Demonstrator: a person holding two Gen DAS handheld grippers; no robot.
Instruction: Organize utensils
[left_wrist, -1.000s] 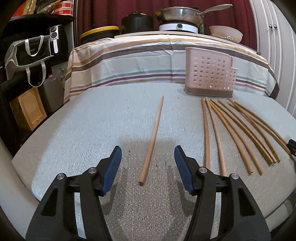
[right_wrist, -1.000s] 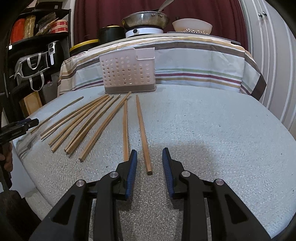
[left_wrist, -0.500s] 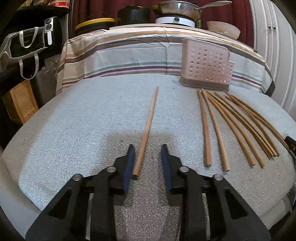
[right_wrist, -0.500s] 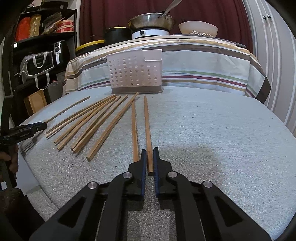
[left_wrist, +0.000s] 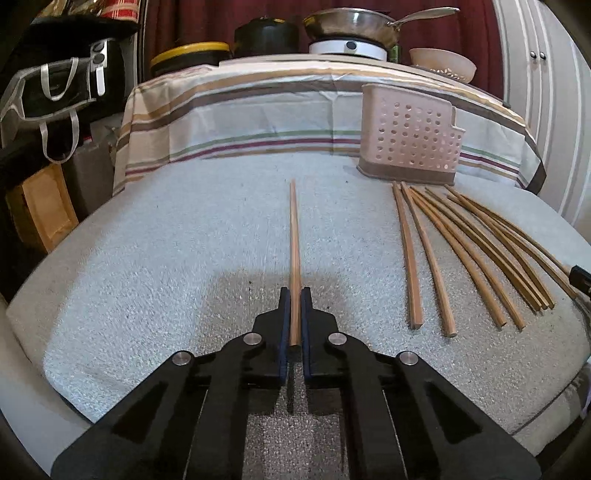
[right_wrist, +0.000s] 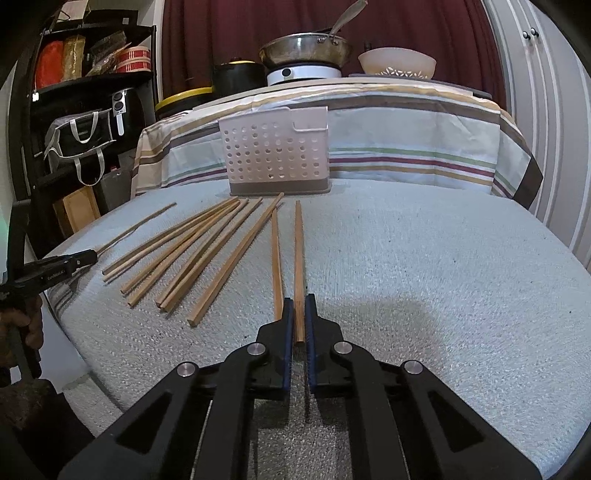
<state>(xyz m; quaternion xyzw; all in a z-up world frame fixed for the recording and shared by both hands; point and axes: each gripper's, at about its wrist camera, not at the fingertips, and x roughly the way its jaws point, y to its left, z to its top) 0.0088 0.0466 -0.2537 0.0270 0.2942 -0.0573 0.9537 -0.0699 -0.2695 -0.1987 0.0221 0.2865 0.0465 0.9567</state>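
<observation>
My left gripper (left_wrist: 294, 295) is shut on the near end of a lone wooden chopstick (left_wrist: 294, 236) that lies on the grey mat. My right gripper (right_wrist: 299, 301) is shut on the near end of the rightmost chopstick (right_wrist: 298, 251) of a fanned row. Several more chopsticks (right_wrist: 207, 254) lie to its left; they also show in the left wrist view (left_wrist: 472, 251). A pink perforated utensil holder (right_wrist: 275, 155) stands upright beyond the chopsticks, and shows in the left wrist view (left_wrist: 410, 140). The left gripper shows at the left edge of the right wrist view (right_wrist: 74, 266).
The grey mat (right_wrist: 424, 266) covers a round table. Behind it is a striped-cloth table (right_wrist: 406, 122) with a pan (right_wrist: 306, 50), a bowl (right_wrist: 397, 62) and pots. A dark shelf with bags (right_wrist: 79, 136) stands at the left.
Both grippers have closed from open onto the near ends of their chopsticks. The left gripper has also turned so its chopstick runs straight ahead.
</observation>
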